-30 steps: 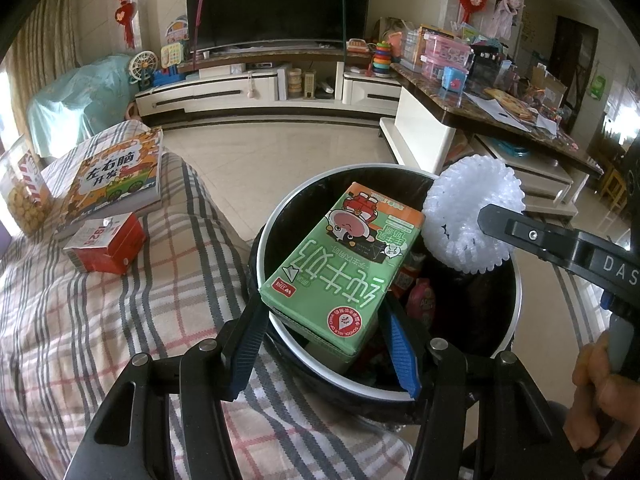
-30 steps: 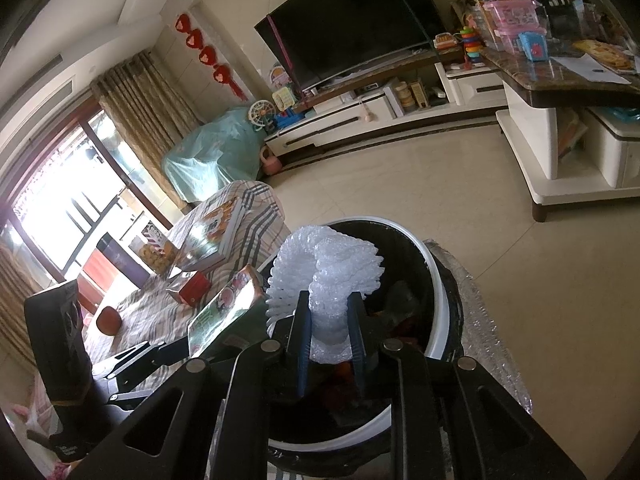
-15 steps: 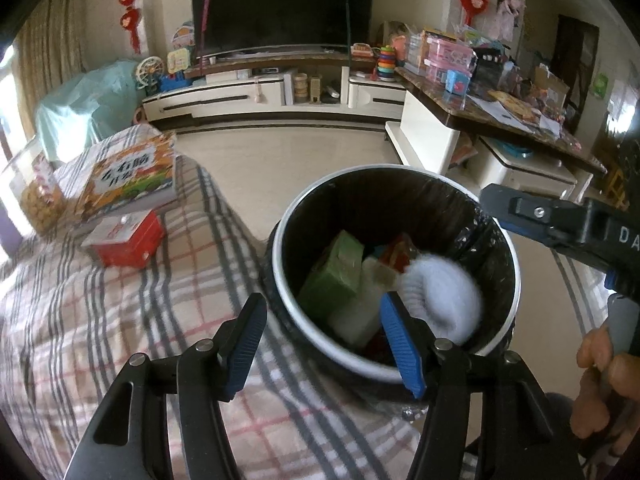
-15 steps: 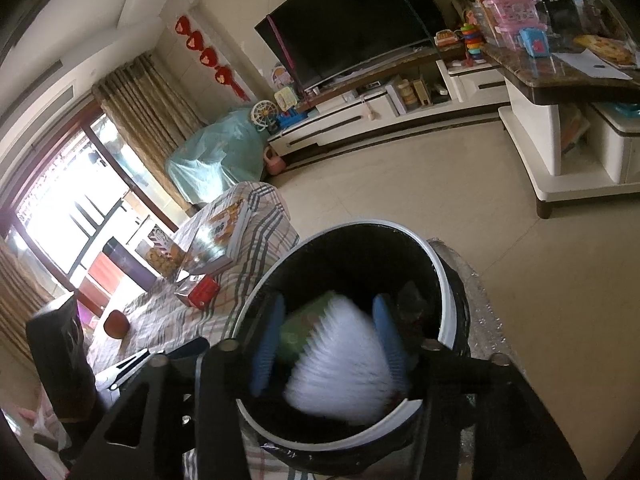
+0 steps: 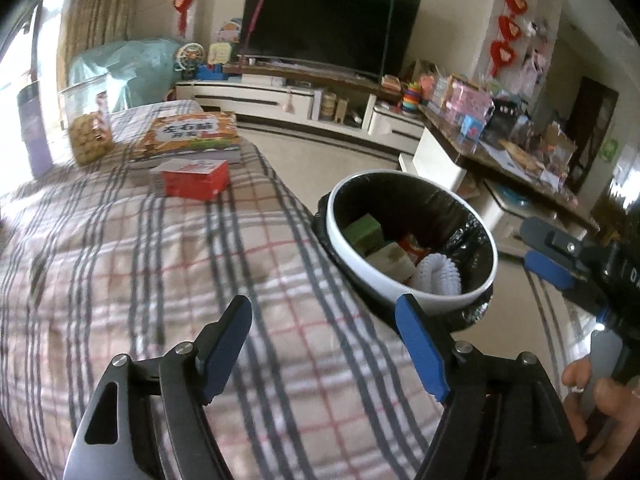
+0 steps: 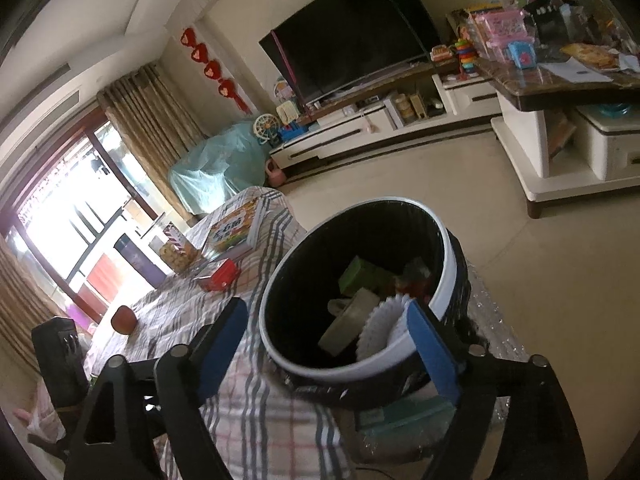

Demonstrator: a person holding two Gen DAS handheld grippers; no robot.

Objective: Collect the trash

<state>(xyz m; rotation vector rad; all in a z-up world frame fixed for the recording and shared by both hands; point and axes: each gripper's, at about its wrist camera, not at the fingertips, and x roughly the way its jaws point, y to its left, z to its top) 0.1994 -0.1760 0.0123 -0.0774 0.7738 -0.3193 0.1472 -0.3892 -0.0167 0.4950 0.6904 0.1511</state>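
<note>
My left camera looked forward and down along my fingers (image 5: 224, 344), close over the checked tabletop (image 5: 120, 264), with the bin (image 5: 372, 280) just ahead to the right. My right camera sat nearer the bin (image 6: 316, 372), peering down into it, view tilted. Both faced the television (image 5: 328, 28) wall and shared the bin, the red box (image 6: 218, 276) and the book (image 5: 192, 140).

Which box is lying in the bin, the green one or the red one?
The green box: it lies inside the black-lined bin. The red box sits on the checked cloth.
</note>
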